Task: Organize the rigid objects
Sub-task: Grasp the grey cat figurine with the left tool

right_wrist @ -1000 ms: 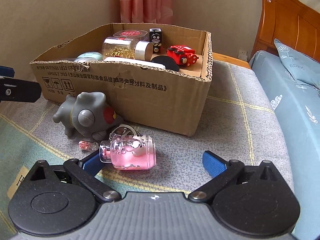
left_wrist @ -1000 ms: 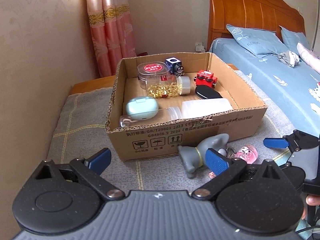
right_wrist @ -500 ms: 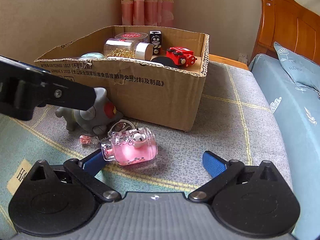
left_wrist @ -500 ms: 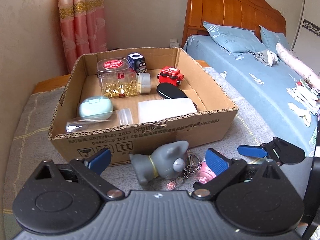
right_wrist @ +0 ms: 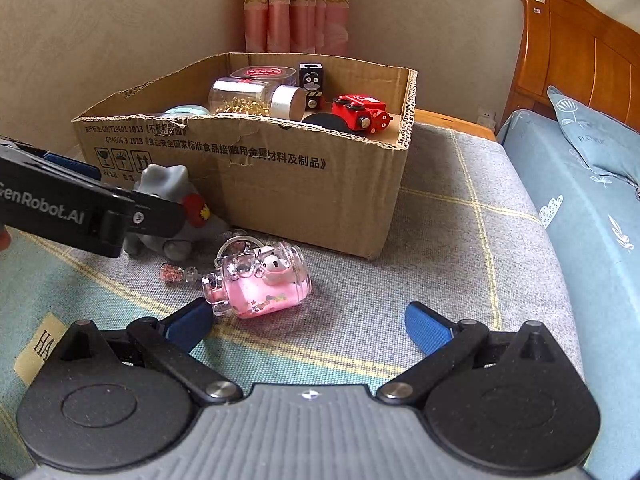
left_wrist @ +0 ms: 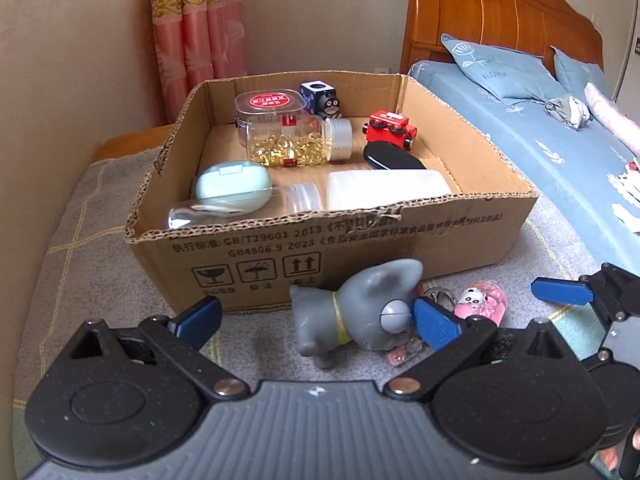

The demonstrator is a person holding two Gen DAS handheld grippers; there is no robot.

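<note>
A grey toy animal [left_wrist: 356,308] lies on the blanket in front of the cardboard box [left_wrist: 360,240]; it also shows in the right wrist view [right_wrist: 164,184]. A pink bottle keychain [right_wrist: 260,280] lies beside it, also seen in the left wrist view [left_wrist: 482,304]. My left gripper [left_wrist: 316,320] is open, its fingers either side of the grey toy without gripping it. My right gripper [right_wrist: 308,324] is open, just short of the pink keychain. The box [right_wrist: 280,160] holds a capsule jar [left_wrist: 296,144], a red toy car [left_wrist: 390,128], a mint case [left_wrist: 232,190] and other items.
The box stands on a grey checked blanket [right_wrist: 460,240]. A bed with blue bedding [left_wrist: 540,128] and a wooden headboard [left_wrist: 500,20] lies to the right. A wall and pink curtain [left_wrist: 192,40] are behind the box.
My left gripper has moved in and to the right, so the grey toy now lies between its fingers. My right gripper has edged toward the pink keychain. Both stay open.
</note>
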